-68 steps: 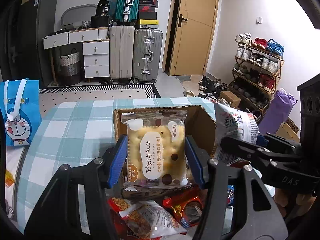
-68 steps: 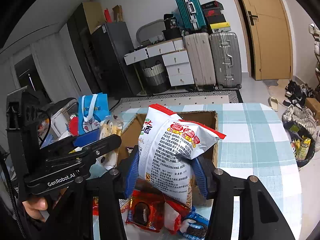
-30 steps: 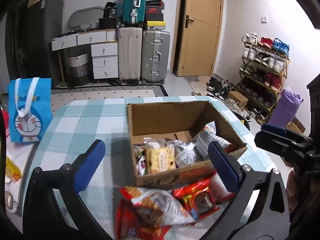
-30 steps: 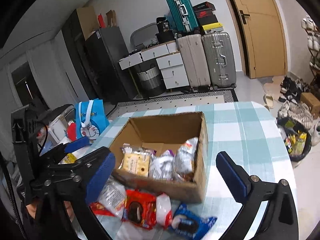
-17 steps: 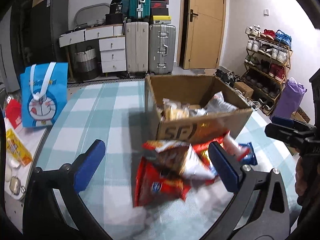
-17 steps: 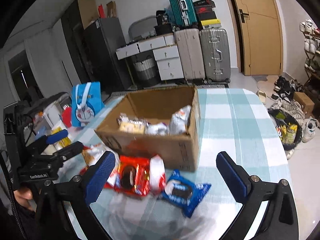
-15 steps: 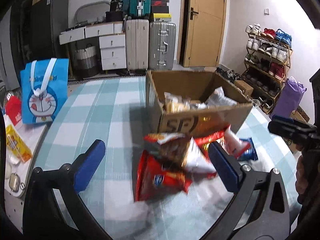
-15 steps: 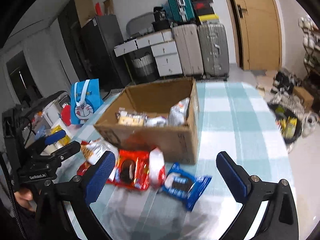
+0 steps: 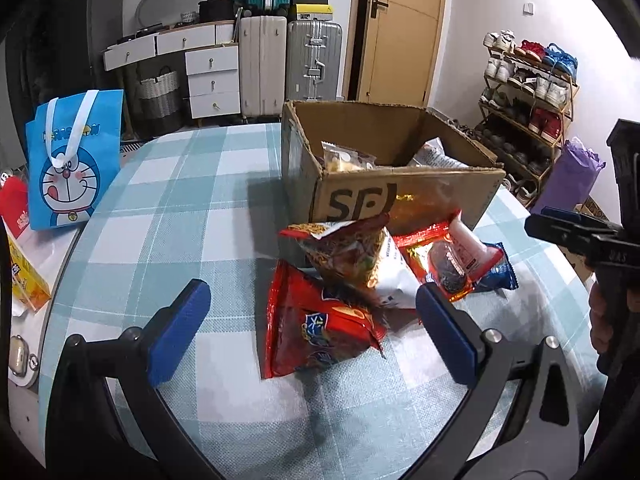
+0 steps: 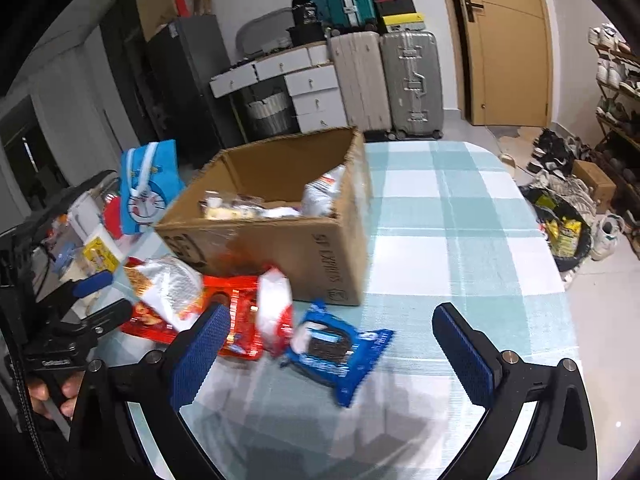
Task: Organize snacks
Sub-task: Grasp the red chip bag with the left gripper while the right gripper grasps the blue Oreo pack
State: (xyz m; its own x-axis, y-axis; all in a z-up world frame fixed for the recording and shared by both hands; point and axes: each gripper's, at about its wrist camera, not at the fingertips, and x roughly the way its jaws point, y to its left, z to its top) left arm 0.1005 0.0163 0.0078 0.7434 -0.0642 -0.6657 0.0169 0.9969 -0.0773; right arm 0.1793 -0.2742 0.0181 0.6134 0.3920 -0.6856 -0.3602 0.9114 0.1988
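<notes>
Checked table [image 9: 168,200] with the cardboard box [image 9: 400,196] on it, some snacks already inside. Just in front of the box: red chip bag [image 9: 320,324], then the blue cookie pack [image 10: 340,344]. Left gripper [image 9: 312,328] and right gripper [image 10: 332,348] both spread wide, holding nothing.

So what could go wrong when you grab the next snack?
The snack bags overlap: the noodle bag lies on the red chip bag, so the open left gripper might pinch both or tip the top one off. The blue cookie pack lies flat on the tablecloth, so the open right gripper could scrape it along or snag the cloth rather than lift it.
</notes>
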